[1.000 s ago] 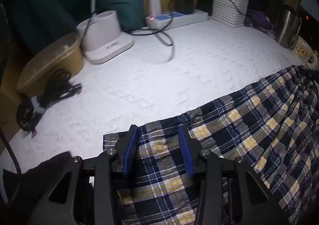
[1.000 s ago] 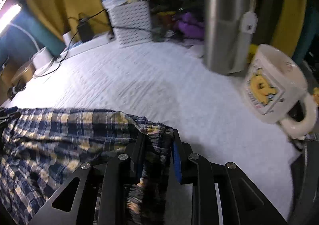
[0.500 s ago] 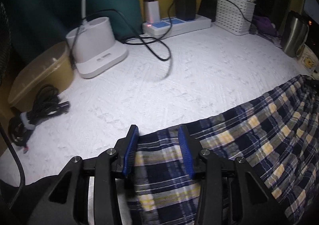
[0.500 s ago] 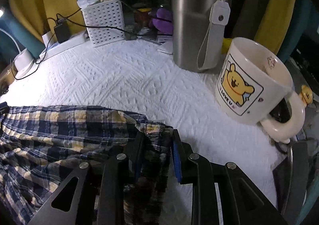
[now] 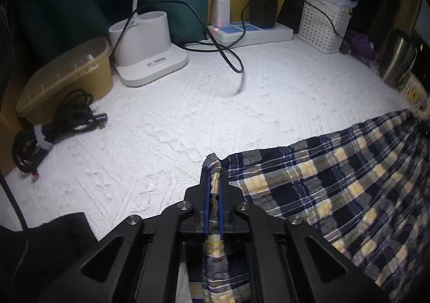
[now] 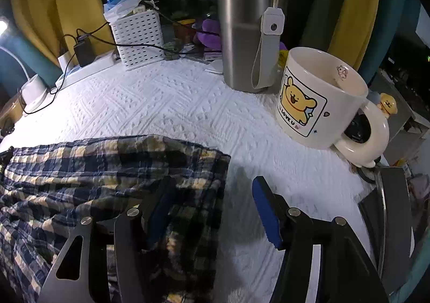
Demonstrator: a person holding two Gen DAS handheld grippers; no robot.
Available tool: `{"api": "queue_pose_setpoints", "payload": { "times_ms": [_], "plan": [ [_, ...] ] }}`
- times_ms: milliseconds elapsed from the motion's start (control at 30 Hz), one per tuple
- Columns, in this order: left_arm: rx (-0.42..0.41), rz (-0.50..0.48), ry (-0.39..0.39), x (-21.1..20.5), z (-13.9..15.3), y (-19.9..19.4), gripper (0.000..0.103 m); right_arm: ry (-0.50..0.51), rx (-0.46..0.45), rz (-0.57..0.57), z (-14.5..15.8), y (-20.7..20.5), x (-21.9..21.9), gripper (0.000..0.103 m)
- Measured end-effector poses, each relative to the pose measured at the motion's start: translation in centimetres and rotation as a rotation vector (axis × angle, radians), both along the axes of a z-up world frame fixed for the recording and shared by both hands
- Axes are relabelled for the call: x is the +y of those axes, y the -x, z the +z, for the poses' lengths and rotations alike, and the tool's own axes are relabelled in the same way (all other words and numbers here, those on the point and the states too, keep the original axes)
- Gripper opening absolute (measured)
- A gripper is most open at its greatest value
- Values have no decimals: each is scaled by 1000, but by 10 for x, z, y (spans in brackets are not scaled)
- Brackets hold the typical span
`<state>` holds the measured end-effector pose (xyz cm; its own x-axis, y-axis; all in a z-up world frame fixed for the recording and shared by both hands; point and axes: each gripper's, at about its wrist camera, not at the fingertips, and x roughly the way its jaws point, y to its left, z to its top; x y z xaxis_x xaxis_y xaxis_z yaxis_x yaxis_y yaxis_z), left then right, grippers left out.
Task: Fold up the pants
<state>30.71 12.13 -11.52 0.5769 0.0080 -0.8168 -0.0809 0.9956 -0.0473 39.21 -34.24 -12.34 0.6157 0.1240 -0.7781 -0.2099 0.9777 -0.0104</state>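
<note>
Two grippers over plaid pants [image 5: 336, 195] lying flat on white textured desk [image 5: 188, 115]. Left gripper [image 5: 213, 195] pressed together, pinching pants' corner edge. Right gripper [image 6: 215, 211] jaws opening, spread over other end; fabric edge between them, pads apart from it. Bear mug [image 6: 317, 98], steel tumbler [image 6: 247, 31] near.

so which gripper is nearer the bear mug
Right. The right gripper, jaws opening over the plaid pants' edge, sits just short of the bear mug. The left gripper, shut on the pants' other end, sees it far across the table.
</note>
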Motion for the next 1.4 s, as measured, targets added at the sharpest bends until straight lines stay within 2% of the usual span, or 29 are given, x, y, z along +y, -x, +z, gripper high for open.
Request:
{"api": "queue_pose_setpoints", "payload": {
  "times_ms": [167, 233, 367, 400, 433, 500, 533, 700, 800, 867, 1400],
  "plan": [
    [-24, 19, -57, 7, 2, -9, 3, 14, -7, -9, 1, 7, -2, 65],
    [-10, 27, -38, 13, 2, -14, 4, 13, -15, -14, 3, 12, -5, 71],
    [-27, 41, -32, 12, 11, -9, 8, 20, -38, -22, 12, 29, -10, 74],
    [-27, 50, -28, 13, 15, -6, 15, 25, -47, -27, 15, 36, -12, 76],
    [-33, 57, -27, 13, 19, -3, 29, 26, -53, -30, 17, 42, -15, 77],
    [-64, 69, -31, 12, 29, 8, 48, 27, -68, -32, 23, 56, -18, 78],
    [-83, 70, -35, 11, 35, 14, 52, 28, -75, -33, 25, 63, -19, 78],
    [-133, 46, -49, -1, 58, 49, 52, 37, -107, -29, 34, 98, -19, 84],
    [-158, 26, -37, -12, 67, 69, 52, 46, -123, -19, 37, 118, -16, 90],
    [-172, 12, -25, -19, 70, 84, 53, 52, -135, -13, 40, 134, -14, 91],
    [-243, -81, 21, -60, 71, 168, 53, 96, -197, -3, 42, 231, -1, 95]
  ]
}}
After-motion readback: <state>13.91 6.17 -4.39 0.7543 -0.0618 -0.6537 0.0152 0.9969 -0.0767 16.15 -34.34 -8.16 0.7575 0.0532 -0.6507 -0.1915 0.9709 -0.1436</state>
